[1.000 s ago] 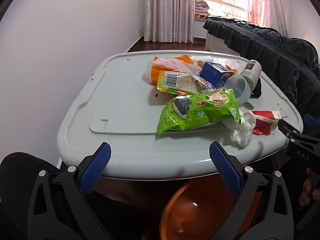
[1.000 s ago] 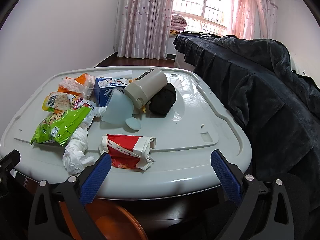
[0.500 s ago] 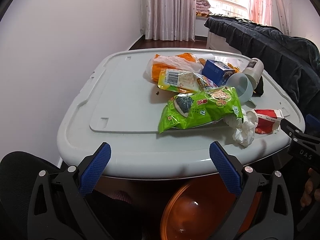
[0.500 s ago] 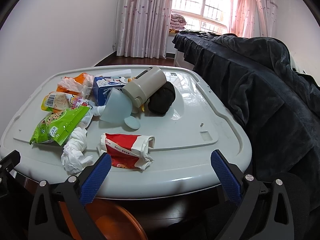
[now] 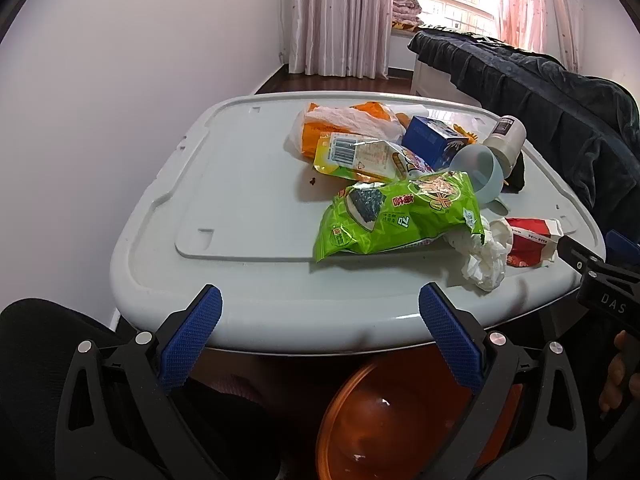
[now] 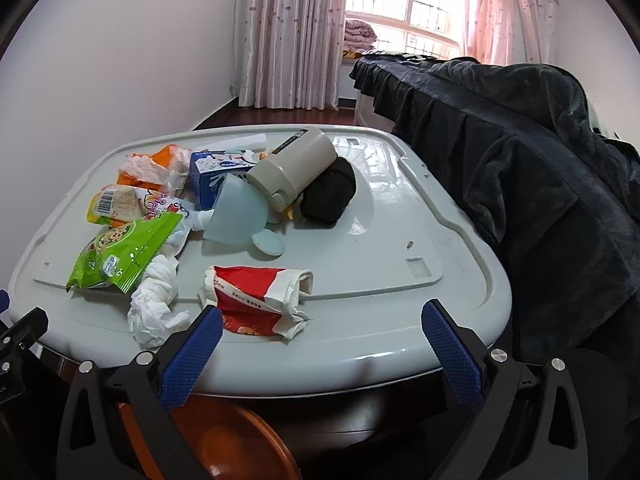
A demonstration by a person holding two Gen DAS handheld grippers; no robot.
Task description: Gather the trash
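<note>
Trash lies on a grey plastic lid (image 5: 240, 184) (image 6: 400, 272): a green snack bag (image 5: 400, 216) (image 6: 124, 252), a crumpled white tissue (image 5: 484, 256) (image 6: 154, 304), a red-and-white wrapper (image 5: 528, 240) (image 6: 256, 300), a yellow packet (image 5: 360, 156) (image 6: 120, 208) and an orange-white bag (image 5: 348, 124) (image 6: 152, 168). My left gripper (image 5: 320, 336) is open, short of the lid's near edge. My right gripper (image 6: 320, 352) is open too, its left pad (image 6: 192, 360) just in front of the red wrapper.
A blue carton (image 5: 432, 140) (image 6: 212, 172), pale blue cup (image 5: 480, 172) (image 6: 240, 216), beige flask (image 6: 292, 168) and black cloth (image 6: 328, 192) sit behind the trash. An orange basin (image 5: 400, 420) (image 6: 224, 440) stands below the lid's edge. A dark blanket (image 6: 520, 152) covers the bed on the right.
Both grippers have edged slightly forward and up toward the lid; the trash has not moved. Both stay open.
</note>
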